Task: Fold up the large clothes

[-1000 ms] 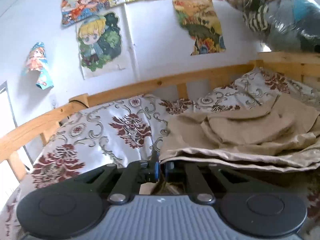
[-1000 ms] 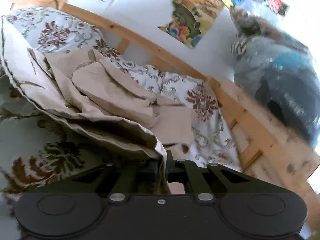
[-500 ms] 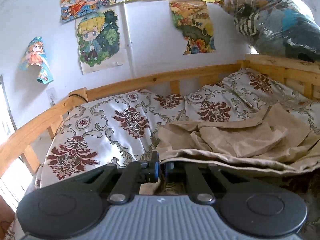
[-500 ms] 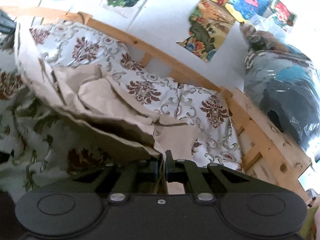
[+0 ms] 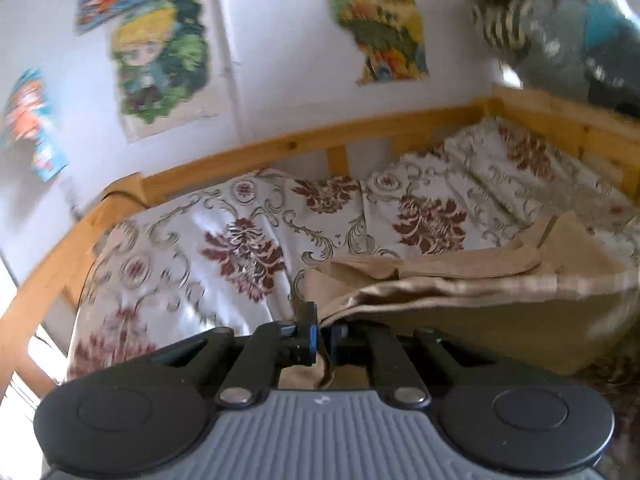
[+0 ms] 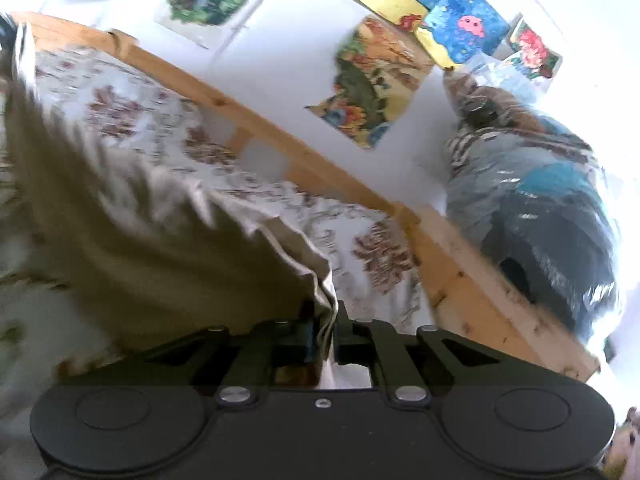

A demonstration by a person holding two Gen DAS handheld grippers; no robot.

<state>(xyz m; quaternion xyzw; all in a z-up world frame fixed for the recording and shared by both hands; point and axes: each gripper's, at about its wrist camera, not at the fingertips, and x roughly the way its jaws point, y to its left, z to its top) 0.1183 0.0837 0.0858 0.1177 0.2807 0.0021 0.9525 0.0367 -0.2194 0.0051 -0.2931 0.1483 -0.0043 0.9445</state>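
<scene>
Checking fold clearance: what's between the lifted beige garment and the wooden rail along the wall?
Only the floral bedsheet between beige garment and wooden rail; nothing else lies there. Clearest in the left wrist view.

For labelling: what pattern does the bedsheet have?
White bedsheet with maroon floral medallions and grey-green scrolls; clearest in the left wrist view.

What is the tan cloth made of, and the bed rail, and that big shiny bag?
The tan cloth looks like thin woven fabric with a slight sheen: it drapes and creases softly. The bed rail looks like pale bare or lightly varnished wood, probably pine: knots and grain show. The shiny bag looks like clear plastic film: it glints and crinkles over the clothes inside.
</scene>
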